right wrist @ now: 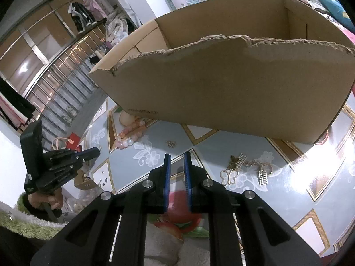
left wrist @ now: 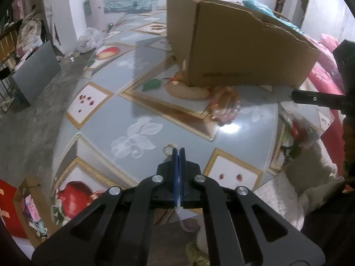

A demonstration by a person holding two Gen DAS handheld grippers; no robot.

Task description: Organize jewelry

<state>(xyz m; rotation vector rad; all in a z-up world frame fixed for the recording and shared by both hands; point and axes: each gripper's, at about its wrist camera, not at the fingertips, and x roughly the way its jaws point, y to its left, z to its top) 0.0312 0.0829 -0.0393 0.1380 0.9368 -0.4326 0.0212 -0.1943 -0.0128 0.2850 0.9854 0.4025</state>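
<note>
Left gripper point(left wrist: 178, 149) is closed, blue pads pressed together at a small ring point(left wrist: 168, 149) on the desk point(left wrist: 137, 75); whether the ring is pinched cannot be told. Right gripper point(right wrist: 177, 156) stands narrowly parted, empty, over the desk. Bead bracelet point(right wrist: 131, 133) lies just before the cardboard box point(right wrist: 221, 93); gold hair clips point(right wrist: 244, 168) lie to the right gripper's right.

No text can be read. A short dark printed line is borne low on the near wall of the brown cardboard box point(right wrist: 221, 93), but it is blurred beyond reading in both wrist views.
</note>
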